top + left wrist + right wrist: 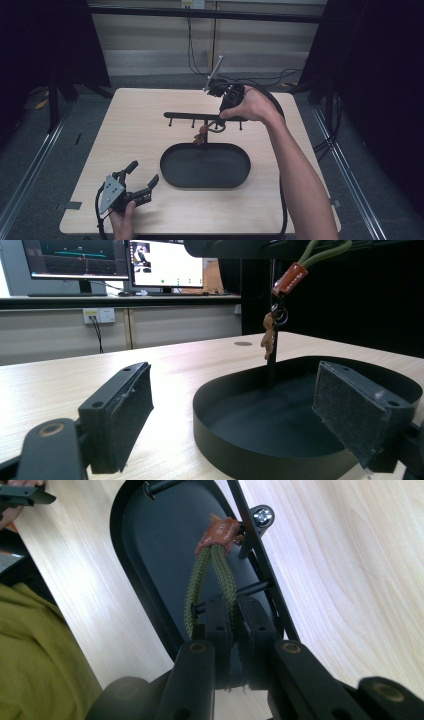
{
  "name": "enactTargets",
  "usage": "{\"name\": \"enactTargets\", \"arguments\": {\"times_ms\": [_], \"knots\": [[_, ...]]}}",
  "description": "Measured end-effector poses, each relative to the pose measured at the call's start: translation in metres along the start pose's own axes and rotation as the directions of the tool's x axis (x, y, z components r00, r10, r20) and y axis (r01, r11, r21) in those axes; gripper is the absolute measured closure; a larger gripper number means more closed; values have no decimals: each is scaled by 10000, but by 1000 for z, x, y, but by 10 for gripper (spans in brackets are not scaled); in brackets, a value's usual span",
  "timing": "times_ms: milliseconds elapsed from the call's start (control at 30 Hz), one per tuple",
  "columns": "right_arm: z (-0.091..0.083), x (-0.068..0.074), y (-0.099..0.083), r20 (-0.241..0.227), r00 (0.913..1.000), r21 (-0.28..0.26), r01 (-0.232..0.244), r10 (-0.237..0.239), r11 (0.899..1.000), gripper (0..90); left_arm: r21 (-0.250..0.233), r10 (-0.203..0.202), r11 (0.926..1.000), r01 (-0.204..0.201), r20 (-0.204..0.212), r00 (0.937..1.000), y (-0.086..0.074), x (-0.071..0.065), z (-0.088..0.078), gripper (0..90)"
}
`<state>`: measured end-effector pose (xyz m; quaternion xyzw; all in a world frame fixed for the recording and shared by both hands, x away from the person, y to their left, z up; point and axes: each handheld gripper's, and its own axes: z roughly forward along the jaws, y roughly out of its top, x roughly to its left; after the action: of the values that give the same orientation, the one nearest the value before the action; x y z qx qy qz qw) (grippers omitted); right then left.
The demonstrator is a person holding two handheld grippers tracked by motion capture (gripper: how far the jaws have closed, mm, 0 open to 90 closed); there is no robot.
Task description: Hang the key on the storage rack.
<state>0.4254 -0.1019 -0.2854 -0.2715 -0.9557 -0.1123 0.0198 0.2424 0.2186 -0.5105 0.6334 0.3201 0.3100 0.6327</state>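
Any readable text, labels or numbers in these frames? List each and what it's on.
None can be read.
Brown leather tab on the green cord loop: faint stamped marks, too blurred to read.
Two monitors behind the table: graphics and windows, text too small.
Wall socket plate: no legible marking.
Black tray and rack bar: no lettering seen.
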Motion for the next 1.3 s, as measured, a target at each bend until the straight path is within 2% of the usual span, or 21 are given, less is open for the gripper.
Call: {"name": "enactTargets", "arguments": {"times_ms": [400,533,700,900,933,1000,1167,1267,1300], "knots": [[-1,1,2,42,9999,20,113,-113,9999,813,5,-9,10000,9,3,10000,0,0,0,158],[-1,0,3,48,10000,45,-27,27,10000,782,29,22,10000,-22,5,10000,0,0,0,158],[0,-3,-1,-38,9998,6,-188,188,9998,789,29,5,10000,-5,-17,10000,0,0,0,158],[-1,-3,-2,-85,9998,65,-179,179,9998,779,41,24,10000,-24,-24,10000,0,0,0,158],[-1,-2,-3,-102,9995,25,-288,288,9996,779,78,69,9999,-69,-15,10000,0,0,0,158],[-4,-3,-6,-279,9989,3,-386,385,9993,768,-10,-94,10000,94,-59,9999,0,-1,0,158],[-4,-3,-15,-419,9968,-139,-685,679,9976,716,43,-30,10000,30,-44,10000,0,0,0,158],[-4,-2,-18,-470,9962,-311,-743,727,9968,695,53,31,10000,-31,-41,10000,0,0,0,158],[-5,-1,-23,-556,9962,-598,-704,671,9957,660,92,86,9999,-86,-25,10000,0,0,-1,158]]}}
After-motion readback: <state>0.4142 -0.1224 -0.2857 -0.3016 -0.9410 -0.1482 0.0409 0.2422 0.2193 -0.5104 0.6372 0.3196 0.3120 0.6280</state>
